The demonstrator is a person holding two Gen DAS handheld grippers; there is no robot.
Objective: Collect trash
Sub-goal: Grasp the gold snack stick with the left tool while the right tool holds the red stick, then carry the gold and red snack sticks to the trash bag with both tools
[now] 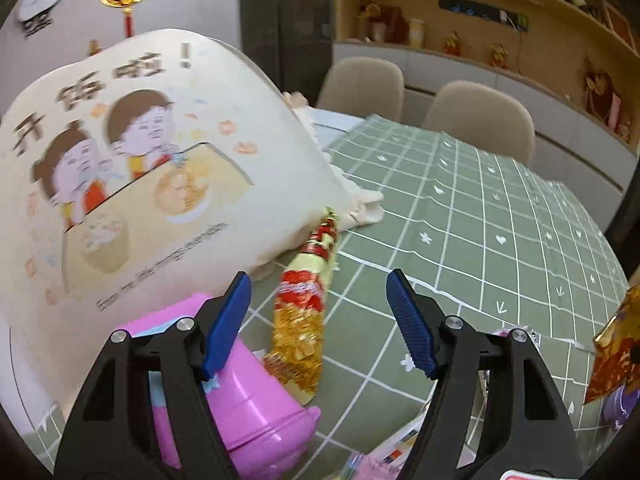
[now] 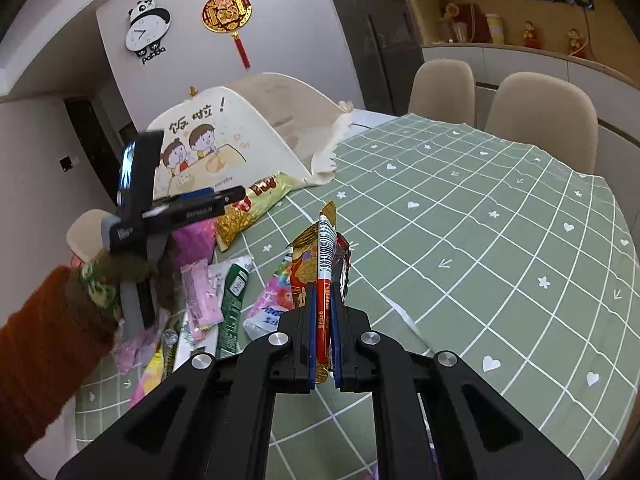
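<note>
Left gripper (image 1: 318, 322): jaws well apart, nothing between the pads; gold-and-red wrapper (image 1: 308, 300) on the green checked tablecloth (image 1: 460, 216) just past them at 12 o'clock; pink bin (image 1: 248, 400) at 7 o'clock. Right gripper (image 2: 323, 334): jaws clamped on a red snack packet (image 2: 324, 268), upright; loose wrappers (image 2: 224, 300) lying at 9 o'clock.

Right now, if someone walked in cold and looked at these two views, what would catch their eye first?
Probably the big cream food cover with its cartoon children, standing at the far left of the green checked tablecloth. Next, the right gripper, shut on a red and gold snack wrapper held upright above the cloth. Then the open left gripper over a long gold and red wrapper beside a pink bin.
</note>
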